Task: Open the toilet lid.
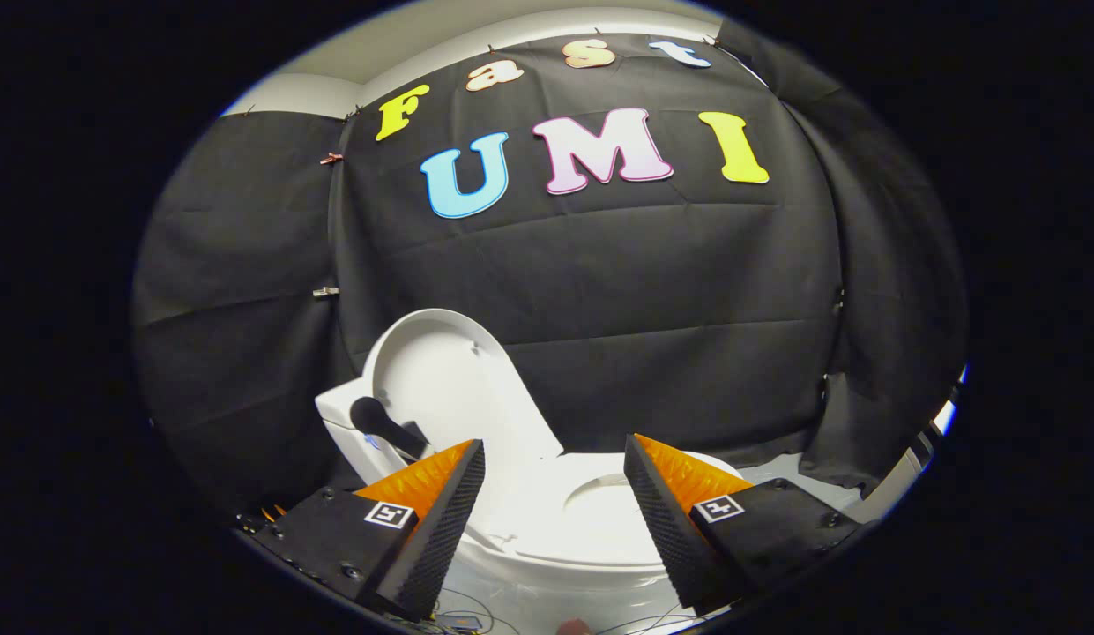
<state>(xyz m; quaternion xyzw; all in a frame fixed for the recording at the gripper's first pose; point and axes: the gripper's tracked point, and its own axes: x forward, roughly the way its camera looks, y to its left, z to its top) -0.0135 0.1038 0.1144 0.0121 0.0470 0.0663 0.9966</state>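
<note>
Toilet lid [445, 379] stands raised, leaning back against the tank.
Your gripper [554, 494] is spread wide, grasping nothing, above the seat [591, 520].

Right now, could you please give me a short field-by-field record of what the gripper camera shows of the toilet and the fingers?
lid: white oval plastic toilet lid, raised upright against the white tank
seat: white ring seat, down on the bowl
fingers: orange-and-black gripper open, holding nothing, seat between and just beyond the fingers
other: black handle-like object in front of the lid; thin wires below the bowl
task state: lid appears open
</note>
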